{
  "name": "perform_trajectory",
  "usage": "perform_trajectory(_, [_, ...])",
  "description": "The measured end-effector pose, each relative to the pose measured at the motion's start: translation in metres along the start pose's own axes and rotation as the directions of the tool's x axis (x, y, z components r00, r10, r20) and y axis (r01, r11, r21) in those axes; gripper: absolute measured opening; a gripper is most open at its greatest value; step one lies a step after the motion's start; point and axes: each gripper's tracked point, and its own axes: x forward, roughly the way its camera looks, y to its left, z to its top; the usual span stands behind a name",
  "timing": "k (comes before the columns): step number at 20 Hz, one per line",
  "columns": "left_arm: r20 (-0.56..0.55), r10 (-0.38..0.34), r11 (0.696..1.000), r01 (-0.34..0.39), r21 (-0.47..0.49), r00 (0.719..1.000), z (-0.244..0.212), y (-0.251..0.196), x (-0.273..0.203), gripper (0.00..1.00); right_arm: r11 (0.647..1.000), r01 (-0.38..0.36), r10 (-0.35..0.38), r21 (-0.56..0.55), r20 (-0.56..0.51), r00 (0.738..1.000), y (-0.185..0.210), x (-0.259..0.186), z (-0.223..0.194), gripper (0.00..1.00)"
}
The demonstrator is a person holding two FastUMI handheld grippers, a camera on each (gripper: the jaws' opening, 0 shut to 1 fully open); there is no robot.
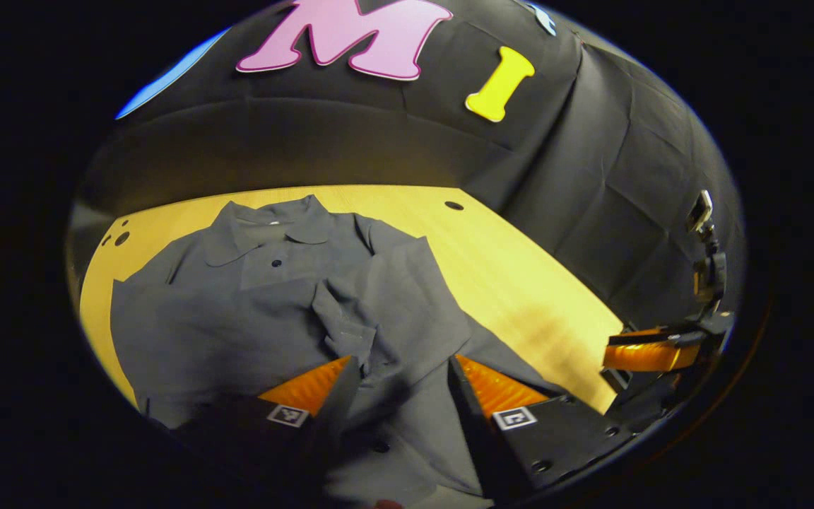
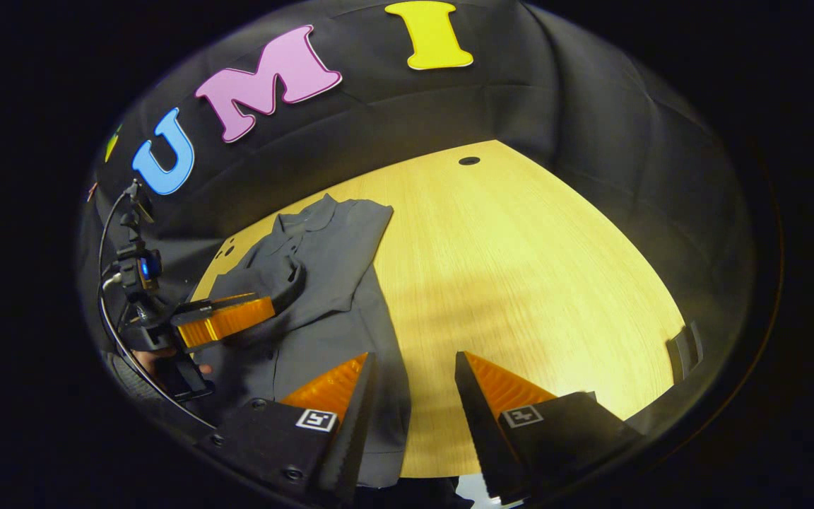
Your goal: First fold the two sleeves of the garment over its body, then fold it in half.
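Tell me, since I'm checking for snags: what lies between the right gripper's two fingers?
In the right gripper view, the right gripper is open; the shirt's hem edge and bare wooden table lie between its fingers.

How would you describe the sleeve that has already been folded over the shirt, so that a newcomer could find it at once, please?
Start at the wooden table and find the grey collared shirt spread on it. The folded sleeve lies across the shirt's body on the side nearer the bare tabletop, just ahead of the left gripper, whose jaws stand open. It alone forms a raised, doubled flap with a stitched cuff.
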Motion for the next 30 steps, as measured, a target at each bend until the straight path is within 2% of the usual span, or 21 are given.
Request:
perform_trajectory(1, [0.016,0.004,1.0,-0.004,-0.012,1.0,0.001,0.003,-0.006,0.87,1.0,-0.006,0.006,-0.002,-0.004,1.0,0.003,0.001,-0.002,0.77])
perform_trajectory(2, [0.032,0.014,1.0,-0.013,-0.021,0.999,0.004,0.008,-0.018,0.9,1.0,-0.012,0.012,-0.004,-0.01,1.0,0.007,0.0,-0.005,0.81])
perform_trajectory(6, [0.067,0.098,0.995,-0.097,-0.021,0.993,0.001,0.039,-0.067,0.96,0.999,-0.036,0.035,-0.023,-0.042,0.999,0.021,-0.008,-0.022,0.86])
perform_trajectory(9, [0.073,0.148,0.989,-0.149,0.002,0.986,-0.014,0.066,-0.112,0.96,0.998,-0.041,0.038,-0.042,-0.075,0.996,0.029,-0.013,-0.038,0.88])
perform_trajectory(11, [0.05,0.14,0.99,-0.139,-0.03,0.989,-0.031,0.072,-0.138,0.96,0.998,-0.038,0.033,-0.048,-0.099,0.995,0.032,-0.017,-0.051,0.88])
perform_trajectory(13, [0.029,0.167,0.983,-0.164,-0.083,0.986,-0.05,0.088,-0.164,0.96,0.998,-0.032,0.025,-0.056,-0.121,0.992,0.035,-0.02,-0.064,0.89])
perform_trajectory(17, [-0.062,0.297,0.944,-0.302,-0.131,0.953,-0.108,0.14,-0.209,0.96,0.997,-0.025,0.015,-0.067,-0.152,0.988,0.04,-0.023,-0.088,0.9])
perform_trajectory(20, [-0.136,0.353,0.915,-0.372,-0.156,0.926,-0.151,0.167,-0.233,0.96,0.998,-0.006,-0.006,-0.067,-0.179,0.984,0.038,-0.02,-0.102,0.9])
perform_trajectory(22, [-0.183,0.368,0.901,-0.399,-0.17,0.911,-0.178,0.18,-0.241,0.96,0.998,0.005,-0.016,-0.06,-0.193,0.981,0.038,-0.018,-0.109,0.9])
perform_trajectory(23, [-0.205,0.37,0.895,-0.407,-0.182,0.906,-0.188,0.184,-0.241,0.92,0.998,0.008,-0.019,-0.058,-0.2,0.98,0.038,-0.018,-0.114,0.9])
perform_trajectory(24, [-0.221,0.37,0.891,-0.412,-0.189,0.902,-0.195,0.186,-0.24,0.96,0.998,0.012,-0.024,-0.061,-0.209,0.978,0.038,-0.017,-0.117,0.9])
perform_trajectory(25, [-0.232,0.374,0.888,-0.418,-0.19,0.898,-0.202,0.189,-0.24,0.96,0.997,0.021,-0.035,-0.07,-0.211,0.977,0.038,-0.013,-0.118,0.9])
perform_trajectory(30, [-0.292,0.39,0.89,-0.439,-0.124,0.873,-0.224,0.2,-0.23,0.96,0.987,0.063,-0.098,-0.151,-0.242,0.965,0.037,0.001,-0.132,0.9])
